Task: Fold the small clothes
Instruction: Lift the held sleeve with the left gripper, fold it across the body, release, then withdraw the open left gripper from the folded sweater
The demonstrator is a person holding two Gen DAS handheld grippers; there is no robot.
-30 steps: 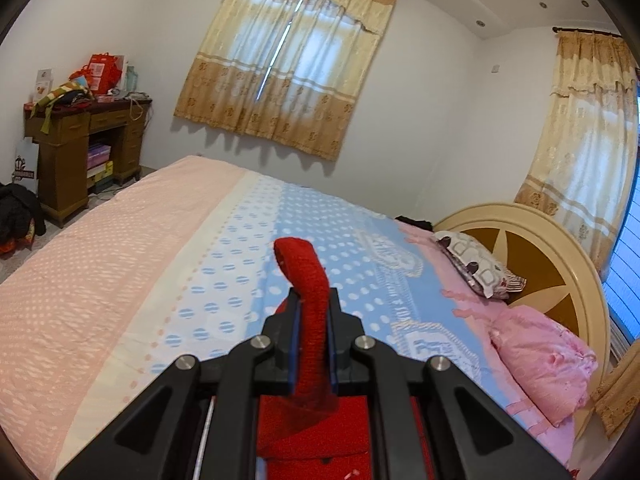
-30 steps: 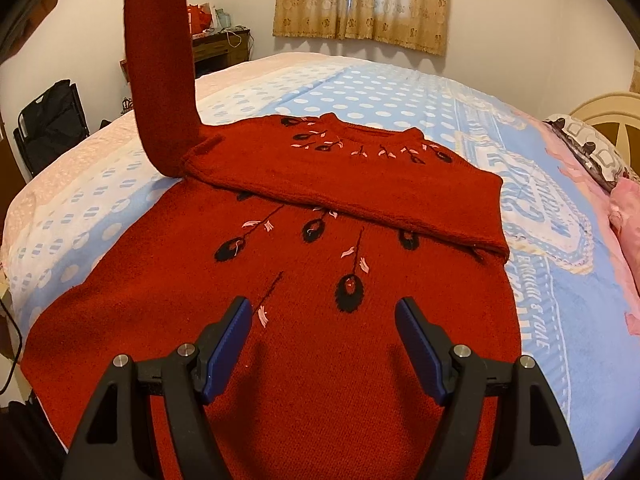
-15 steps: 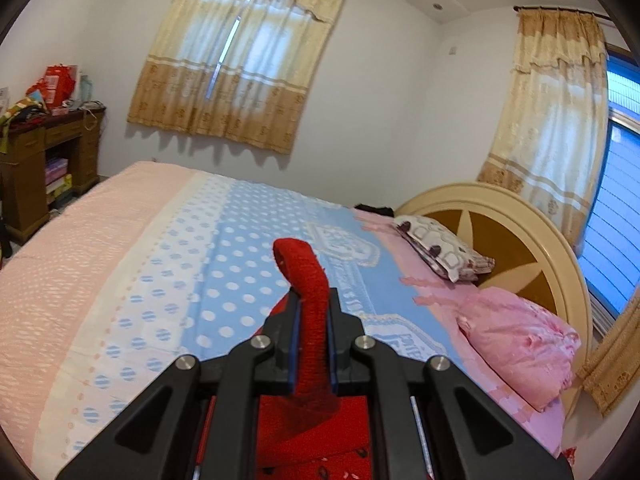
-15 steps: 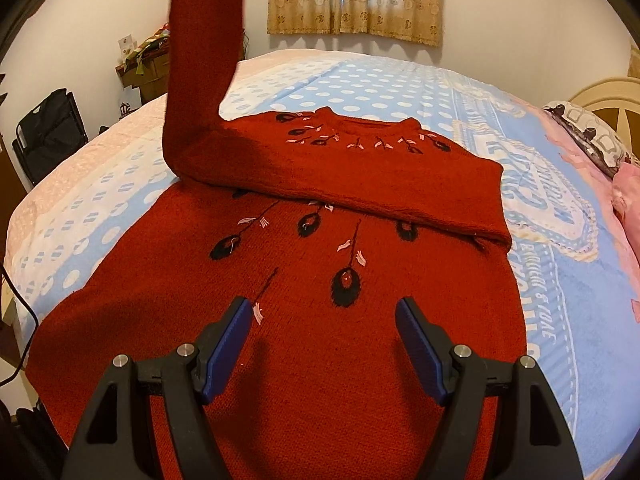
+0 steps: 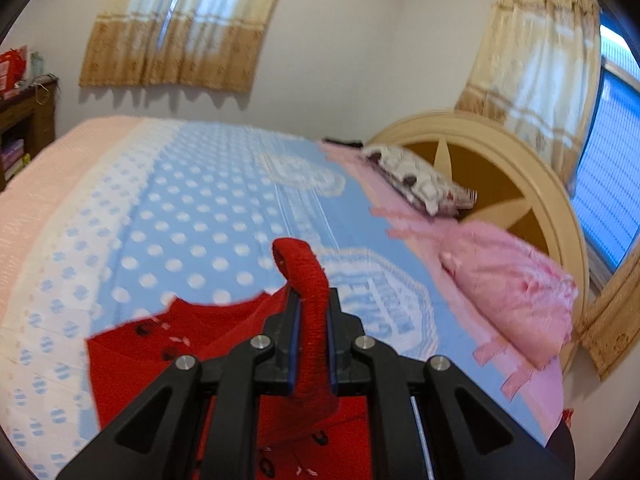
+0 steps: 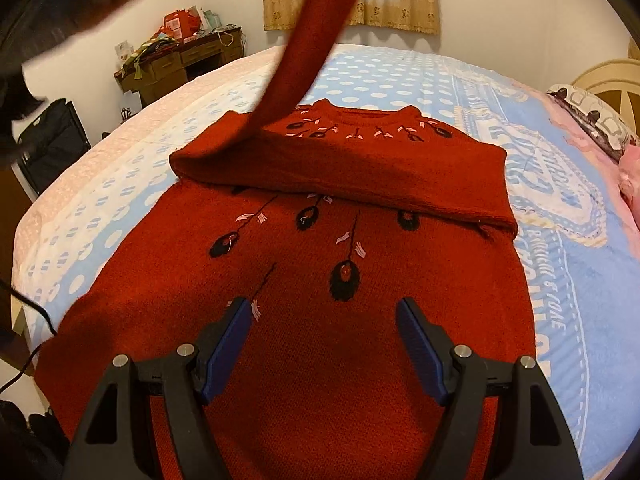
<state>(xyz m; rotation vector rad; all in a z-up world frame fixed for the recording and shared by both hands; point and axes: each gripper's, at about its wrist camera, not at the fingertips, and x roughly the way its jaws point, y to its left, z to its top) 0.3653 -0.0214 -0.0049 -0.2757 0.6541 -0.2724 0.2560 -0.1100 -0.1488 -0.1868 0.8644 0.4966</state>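
Now the left gripper (image 5: 311,322) pinches the sweater (image 6: 320,280)'s sleeve cuff (image 5: 306,280), probably mid-swing across the chest; lay it flat, without twist. Sweater lies on the bed (image 6: 400,76). Right gripper (image 6: 324,344) hovers spread, empty.

A big bed (image 5: 192,208) with a blue spotty cover fills the room. Yellow curtains (image 5: 180,28) hang on white walls (image 5: 352,52). A brown desk (image 6: 180,64) stands nearby.
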